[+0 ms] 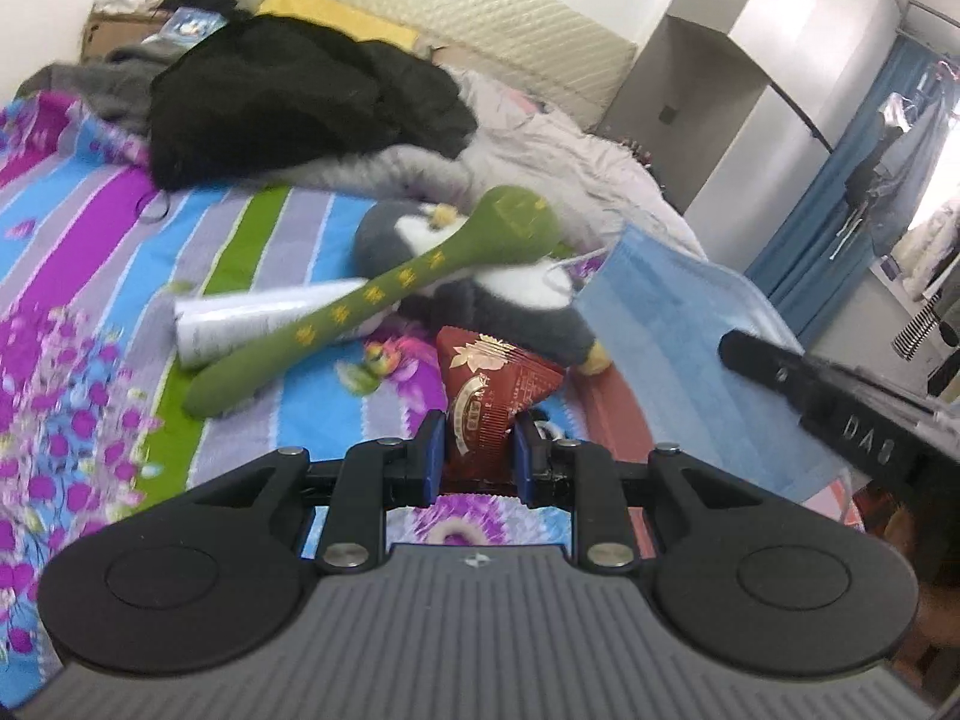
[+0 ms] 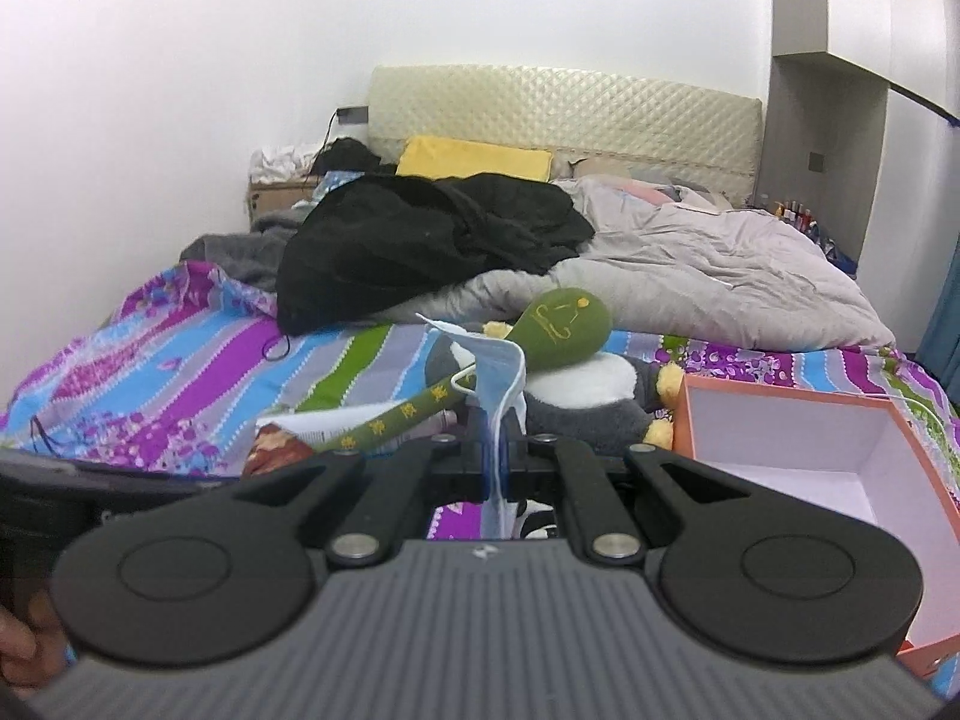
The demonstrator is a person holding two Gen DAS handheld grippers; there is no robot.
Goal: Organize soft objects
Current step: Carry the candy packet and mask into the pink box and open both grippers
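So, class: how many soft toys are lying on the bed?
2: a grey and white plush penguin mid-bed, and a long green plush spoon-shaped toy lying across it. The clothes pile may hide more.

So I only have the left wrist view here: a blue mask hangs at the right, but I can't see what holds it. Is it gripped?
Observer: Yes, the right gripper is shut on the blue mask.
Operator: Is a container nearby?
Observer: An orange box with a white inside lies open on the bed, right of that gripper.
Operator: Anything in it?
Observer: Nothing shows in the part I can see.
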